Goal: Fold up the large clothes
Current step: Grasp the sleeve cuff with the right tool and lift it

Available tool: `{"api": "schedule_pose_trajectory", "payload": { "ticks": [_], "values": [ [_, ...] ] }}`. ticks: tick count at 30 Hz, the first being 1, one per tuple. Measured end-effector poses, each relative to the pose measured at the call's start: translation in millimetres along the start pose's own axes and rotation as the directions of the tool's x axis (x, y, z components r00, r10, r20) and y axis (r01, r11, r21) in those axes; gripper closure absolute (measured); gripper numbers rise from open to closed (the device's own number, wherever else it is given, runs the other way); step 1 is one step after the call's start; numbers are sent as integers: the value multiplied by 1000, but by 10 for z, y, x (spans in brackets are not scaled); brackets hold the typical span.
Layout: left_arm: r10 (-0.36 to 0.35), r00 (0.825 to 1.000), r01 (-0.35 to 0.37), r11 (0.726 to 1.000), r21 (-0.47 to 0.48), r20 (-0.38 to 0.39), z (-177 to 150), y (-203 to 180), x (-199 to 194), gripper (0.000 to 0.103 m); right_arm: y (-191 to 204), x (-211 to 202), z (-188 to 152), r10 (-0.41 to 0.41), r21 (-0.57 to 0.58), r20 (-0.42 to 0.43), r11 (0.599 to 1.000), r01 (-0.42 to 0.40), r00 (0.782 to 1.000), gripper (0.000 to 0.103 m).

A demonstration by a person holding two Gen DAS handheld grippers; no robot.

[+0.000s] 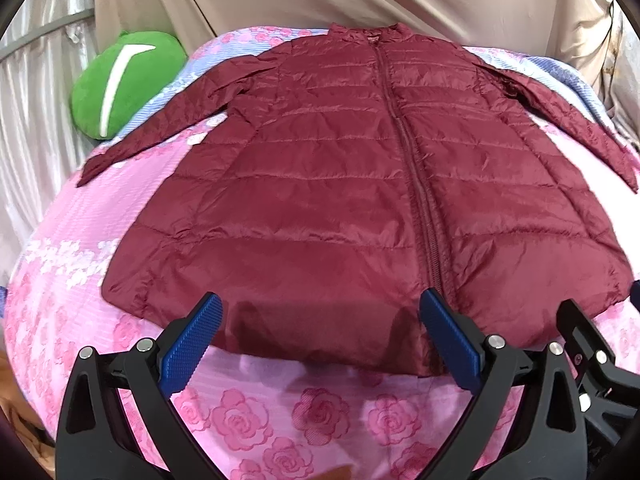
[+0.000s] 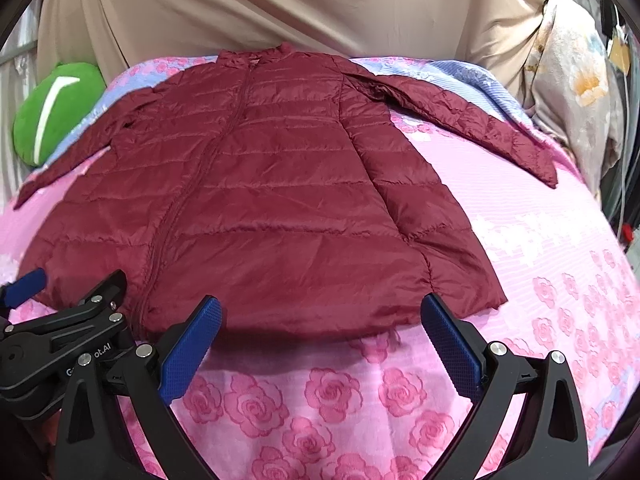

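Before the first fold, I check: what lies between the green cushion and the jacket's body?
The jacket's own sleeve on the pink flowered bedspread, shown in the left wrist view beside the green cushion.

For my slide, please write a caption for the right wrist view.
Open right gripper above a maroon jacket spread flat on the floral bedsheet.

near hem: bare bedspread point(image 2: 320, 400), open | right of jacket point(image 2: 260, 200): wide free strip | left: green plush point(image 1: 124, 84) beside sleeve | far edge: beige curtain point(image 2: 280, 4) blocks
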State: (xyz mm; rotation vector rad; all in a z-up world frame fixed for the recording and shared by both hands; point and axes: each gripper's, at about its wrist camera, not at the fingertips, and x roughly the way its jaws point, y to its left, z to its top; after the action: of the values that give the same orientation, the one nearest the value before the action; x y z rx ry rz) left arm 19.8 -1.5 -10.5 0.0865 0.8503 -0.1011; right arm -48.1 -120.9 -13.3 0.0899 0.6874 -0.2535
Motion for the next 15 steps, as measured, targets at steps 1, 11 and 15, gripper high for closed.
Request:
{"api": "schedule_pose_trajectory", "payload": {
  "ticks": [1,11,15],
  "values": [
    [-20,1000,20,1000,-2,-11,28,18,14,6,-67,14,42,33,22,1,999,-33,999,5],
    [-24,999,25,999,-31,30,382,428,141,6,-1962,409,817,-152,336,81,934,117,985,5],
    [-10,998,13,999,-40,68,540,576,211,6,-2872,823,1003,-199,476,22,864,165,980,5]
  ]
}}
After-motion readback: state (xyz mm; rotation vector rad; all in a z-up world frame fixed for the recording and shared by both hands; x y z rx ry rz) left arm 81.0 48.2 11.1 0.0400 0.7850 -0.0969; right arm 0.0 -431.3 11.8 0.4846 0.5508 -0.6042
